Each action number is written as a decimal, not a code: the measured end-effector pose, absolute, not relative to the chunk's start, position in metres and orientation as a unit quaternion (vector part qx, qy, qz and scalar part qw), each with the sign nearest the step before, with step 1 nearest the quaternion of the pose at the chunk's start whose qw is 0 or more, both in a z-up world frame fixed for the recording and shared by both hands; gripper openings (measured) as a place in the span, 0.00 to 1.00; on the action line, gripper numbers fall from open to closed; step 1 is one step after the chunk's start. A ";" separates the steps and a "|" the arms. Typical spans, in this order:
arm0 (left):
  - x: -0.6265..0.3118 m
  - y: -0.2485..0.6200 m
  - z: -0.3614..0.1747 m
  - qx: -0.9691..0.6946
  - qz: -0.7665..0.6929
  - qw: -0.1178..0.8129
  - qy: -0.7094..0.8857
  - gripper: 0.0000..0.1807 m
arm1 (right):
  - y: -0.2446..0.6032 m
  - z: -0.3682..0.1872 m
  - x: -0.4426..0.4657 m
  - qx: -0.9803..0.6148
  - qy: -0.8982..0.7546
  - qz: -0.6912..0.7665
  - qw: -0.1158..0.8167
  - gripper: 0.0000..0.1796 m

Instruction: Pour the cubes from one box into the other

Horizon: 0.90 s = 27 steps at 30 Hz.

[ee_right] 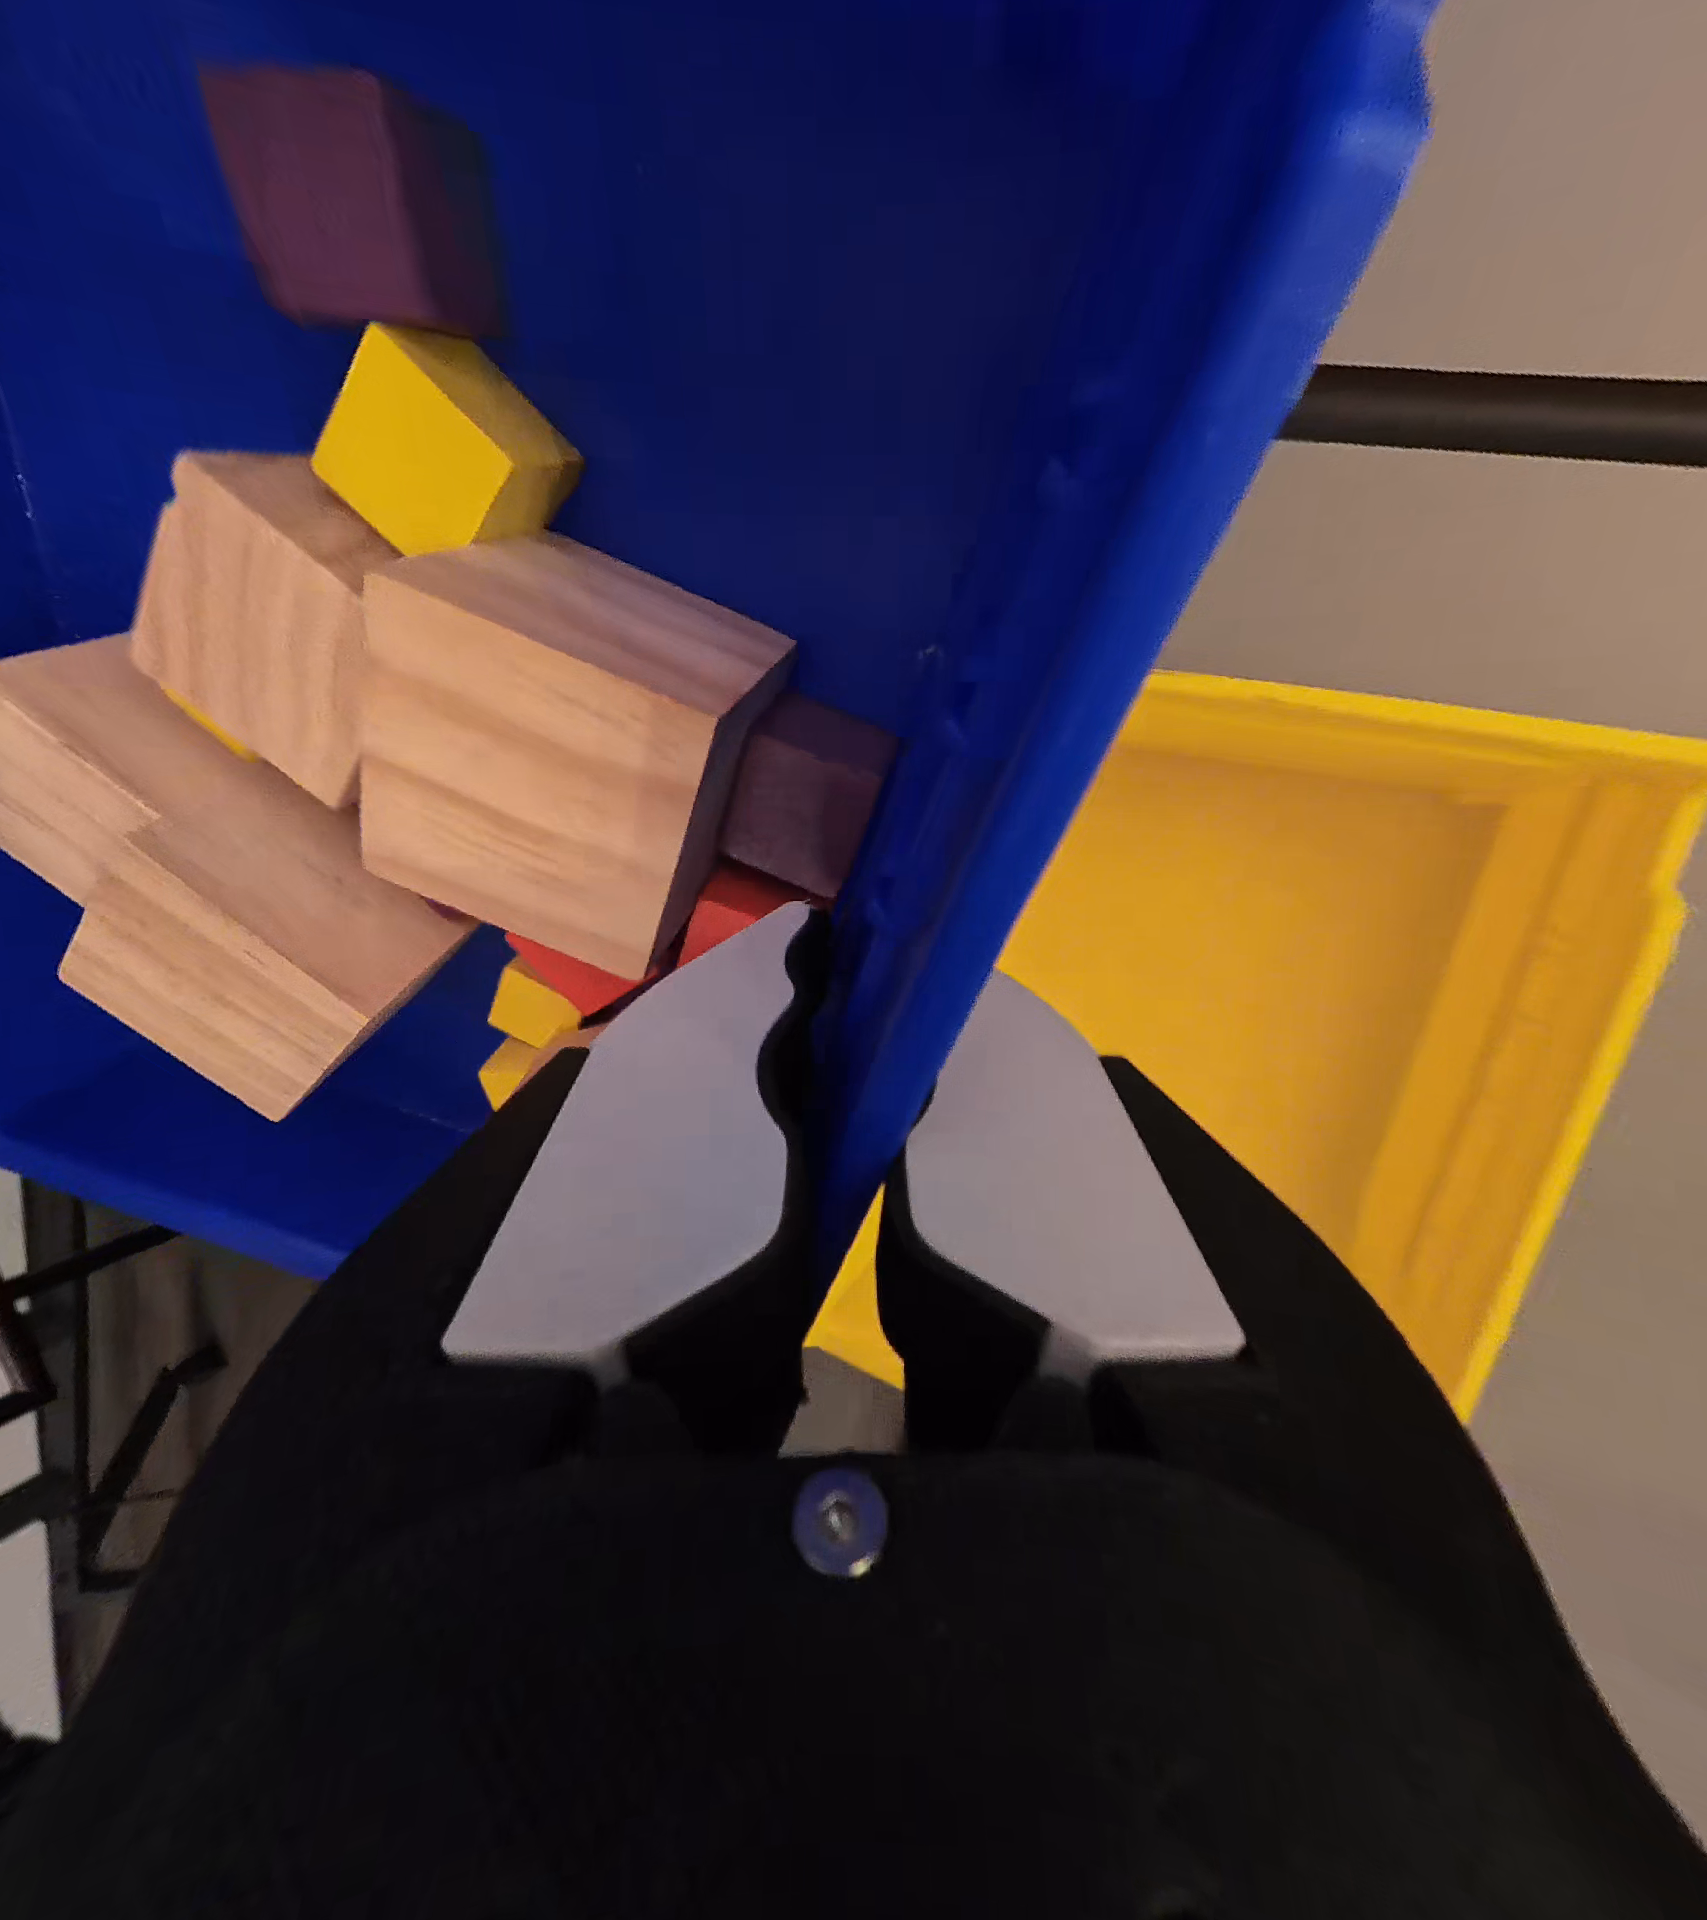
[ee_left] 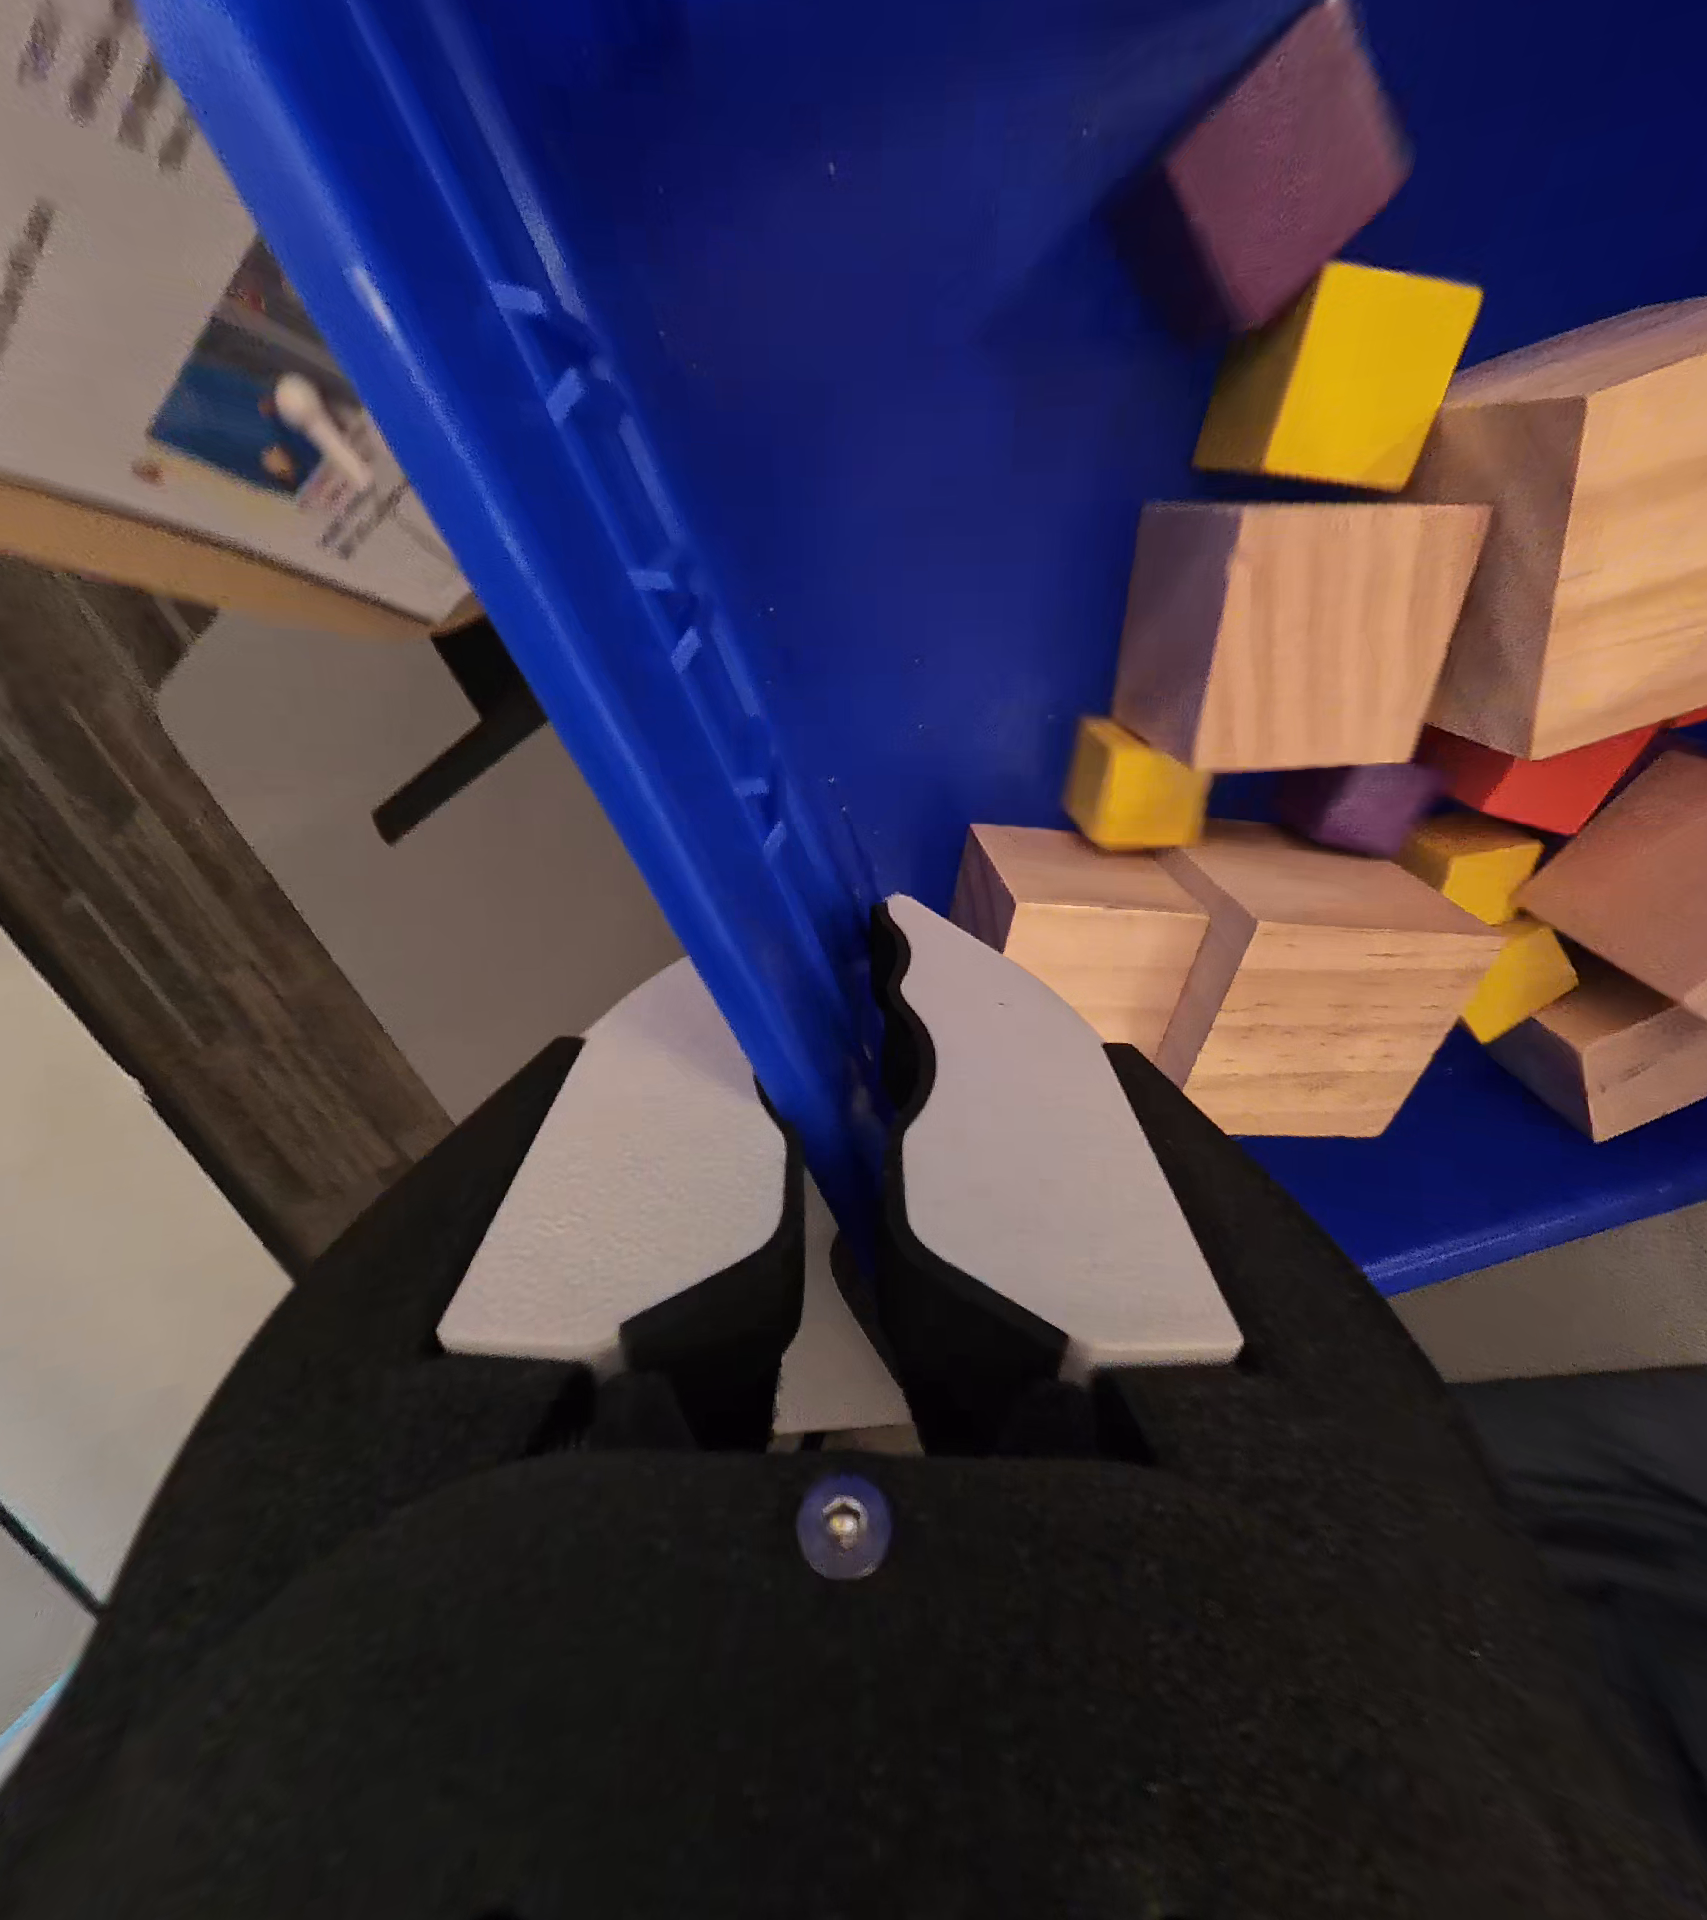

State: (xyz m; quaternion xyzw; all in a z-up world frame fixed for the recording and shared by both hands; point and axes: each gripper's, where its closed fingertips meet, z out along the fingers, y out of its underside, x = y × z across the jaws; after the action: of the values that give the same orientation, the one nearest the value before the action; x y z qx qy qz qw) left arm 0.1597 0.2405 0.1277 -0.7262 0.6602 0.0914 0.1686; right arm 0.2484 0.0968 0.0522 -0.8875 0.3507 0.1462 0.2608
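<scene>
While both tools pinch opposite side walls of the blue box (ee_left: pixel 828 416), the box hangs tilted in the air with its cubes slid together toward the low end. Seen from the left wrist, the left gripper (ee_left: pixel 854 1049) is clenched on one wall near its rim; from the right wrist, the right gripper (ee_right: pixel 854 1029) is clenched on the facing wall in the same way. Plain wooden cubes (ee_left: pixel 1306 634) make up most of the heap, with smaller ones mixed in — a yellow cube (ee_right: pixel 444 442), a purple cube (ee_right: pixel 350 197) higher up the floor, a red cube (ee_right: pixel 735 914) wedged beneath. I judge the box stiff but smooth plastic, so a thin wall could slip between the fingers once the hard, fairly heavy wood shifts; holding just under the ribbed rim on both sides looks soundest. Only the right wrist view shows the yellow box (ee_right: pixel 1348 935), lying open on a pale surface beyond the blue wall. Only the left shows a papered board (ee_left: pixel 101 312) off to the side — and more of the pile's far end.
</scene>
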 end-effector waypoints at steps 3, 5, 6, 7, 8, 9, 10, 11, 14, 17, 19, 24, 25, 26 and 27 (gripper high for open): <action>0.189 0.216 0.124 -0.702 0.095 0.190 0.680 0.05 | 0.071 0.042 0.270 -0.870 0.373 0.142 0.290 0.04; 0.205 0.202 0.124 -0.684 0.098 0.208 0.692 0.05 | 0.057 0.038 0.282 -0.858 0.382 0.137 0.315 0.04; 0.213 0.196 0.124 -0.675 0.099 0.219 0.698 0.05 | 0.050 0.036 0.287 -0.852 0.387 0.132 0.327 0.04; 0.220 0.190 0.125 -0.666 0.099 0.229 0.703 0.05 | 0.044 0.035 0.292 -0.845 0.392 0.124 0.341 0.04; 0.227 0.184 0.125 -0.657 0.100 0.238 0.709 0.05 | 0.037 0.034 0.297 -0.838 0.397 0.119 0.355 0.04; 0.233 0.176 0.126 -0.647 0.099 0.246 0.715 0.05 | 0.031 0.032 0.301 -0.831 0.403 0.112 0.366 0.04; 0.239 0.170 0.126 -0.637 0.101 0.256 0.720 0.05 | 0.025 0.031 0.305 -0.824 0.409 0.106 0.378 0.04; 0.243 0.163 0.126 -0.626 0.105 0.267 0.725 0.05 | 0.019 0.029 0.309 -0.816 0.416 0.099 0.390 0.04; 0.257 0.145 0.128 -0.590 0.122 0.307 0.737 0.06 | 0.005 0.022 0.320 -0.793 0.432 0.079 0.422 0.04; 0.271 0.134 0.130 -0.567 0.126 0.345 0.738 0.05 | -0.001 0.016 0.329 -0.769 0.443 0.070 0.456 0.04; 0.279 0.130 0.125 -0.563 0.117 0.355 0.737 0.05 | -0.007 0.015 0.338 -0.769 0.446 0.055 0.455 0.04; 0.290 0.120 0.117 -0.564 0.050 0.363 0.740 0.05 | -0.029 0.023 0.351 -0.765 0.451 0.001 0.460 0.04; 0.290 0.119 0.121 -0.559 0.045 0.376 0.738 0.05 | -0.030 0.025 0.352 -0.761 0.450 -0.004 0.467 0.04; 0.289 0.118 0.125 -0.554 0.044 0.391 0.734 0.05 | -0.030 0.029 0.353 -0.757 0.448 -0.011 0.475 0.04; 0.288 0.117 0.129 -0.550 0.042 0.403 0.730 0.05 | -0.030 0.032 0.353 -0.754 0.446 -0.021 0.482 0.04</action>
State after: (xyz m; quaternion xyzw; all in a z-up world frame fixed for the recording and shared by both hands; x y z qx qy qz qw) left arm 0.2883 0.1171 0.1292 -0.5498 0.7303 0.0420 0.4032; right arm 0.3533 -0.0297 0.0324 -0.7535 0.4461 -0.0207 0.4825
